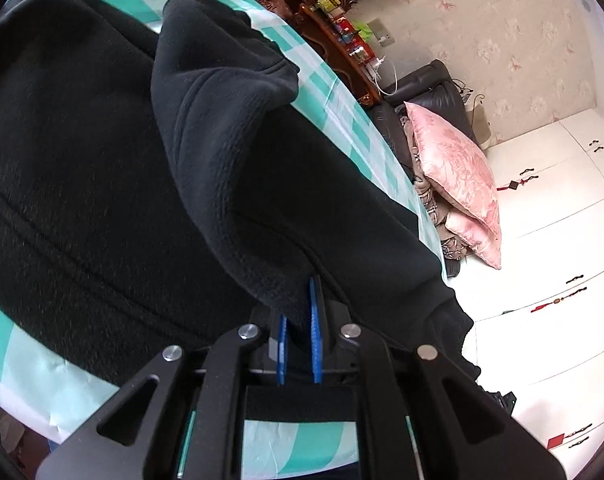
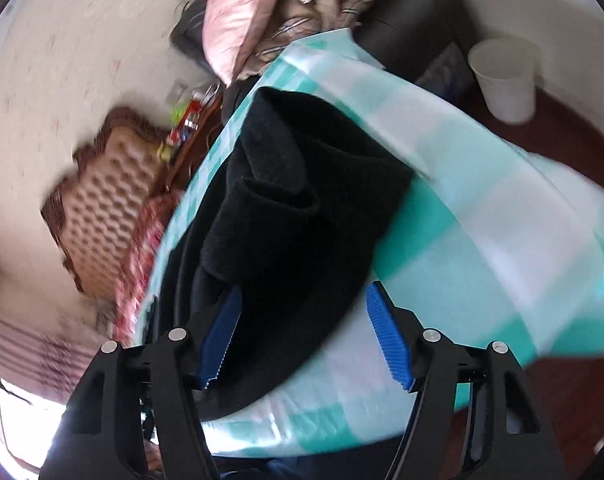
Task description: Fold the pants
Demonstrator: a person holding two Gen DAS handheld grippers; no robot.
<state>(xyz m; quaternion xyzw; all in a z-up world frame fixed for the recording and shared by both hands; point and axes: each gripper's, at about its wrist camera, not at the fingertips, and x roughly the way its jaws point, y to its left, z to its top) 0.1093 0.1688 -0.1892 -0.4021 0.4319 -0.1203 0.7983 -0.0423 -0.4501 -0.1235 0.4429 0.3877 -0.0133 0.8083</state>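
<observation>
On the green-and-white checked tablecloth [image 1: 41, 360] lie the black fleece pants [image 1: 81, 184], spread across most of it, with one part lifted and folded over toward the far side. The left gripper [image 1: 299, 320] is clenched on a fold of that raised fabric, its blue pads [image 1: 315, 332] pinching the cloth. The right gripper [image 2: 302, 320] is released, its jaws standing wide with the near edge of the pants between them.

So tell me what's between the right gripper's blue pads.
Black fleece pants, unpinched, over the teal checked tablecloth; right wrist view shows it.
</observation>
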